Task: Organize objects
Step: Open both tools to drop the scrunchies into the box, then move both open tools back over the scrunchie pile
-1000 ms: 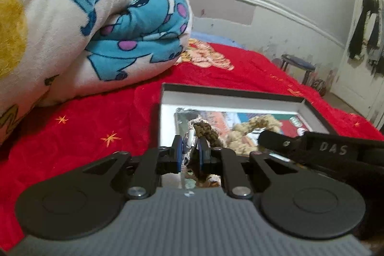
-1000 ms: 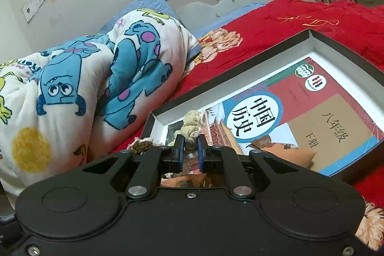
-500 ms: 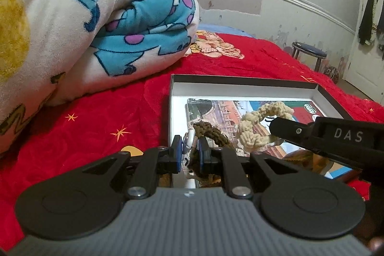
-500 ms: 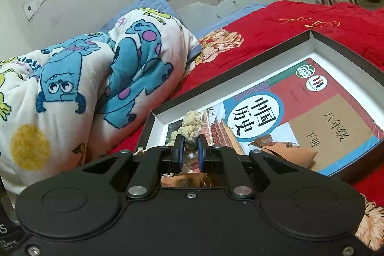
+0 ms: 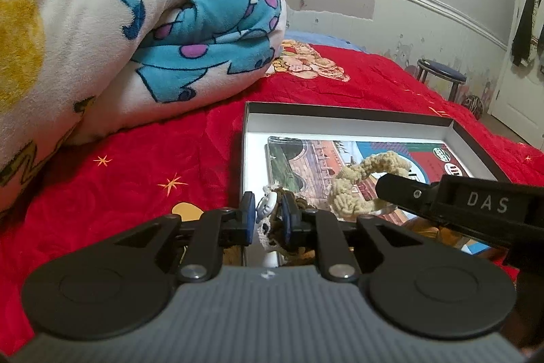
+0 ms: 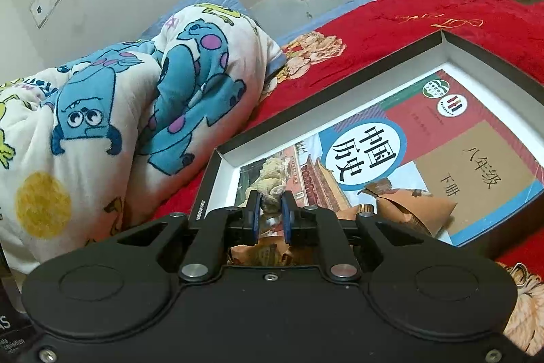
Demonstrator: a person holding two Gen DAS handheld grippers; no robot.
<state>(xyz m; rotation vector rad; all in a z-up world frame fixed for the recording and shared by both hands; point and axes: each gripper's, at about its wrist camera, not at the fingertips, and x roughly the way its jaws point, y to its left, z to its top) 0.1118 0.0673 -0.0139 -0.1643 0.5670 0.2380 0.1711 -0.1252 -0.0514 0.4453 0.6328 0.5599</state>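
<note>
So both tongs are busy over the shallow black box (image 5: 346, 117) sitting on the red bed (image 5: 136, 165). The left tongs (image 5: 268, 216) are pinched down narrow on a brown-and-white knitted thing (image 5: 272, 213), looks like a little crocheted toy with a white button-ish bit, right at the near-left corner of the box. The right tongs (image 6: 271, 208) are also narrow and seem to be clamped on one end of a beige knitted piece (image 6: 272, 179), which drapes onto the textbook (image 6: 425, 165) lying flat inside the box.

Handling-wise I'd guess this yarn stuff is super light, floppy and squishy, not fragile or slippery at all. It'll sag and dangle from wherever you pinch it, so grabbing a fat bunch near the middle probably beats grabbing a loose end.

Count as far as I can see: one box, one textbook, two knitted pieces, and one orange-brown crinkly packet (image 6: 408, 210) on the book's near edge. There's also one big cartoon monster blanket (image 6: 136, 111) bundled next to the box.
</note>
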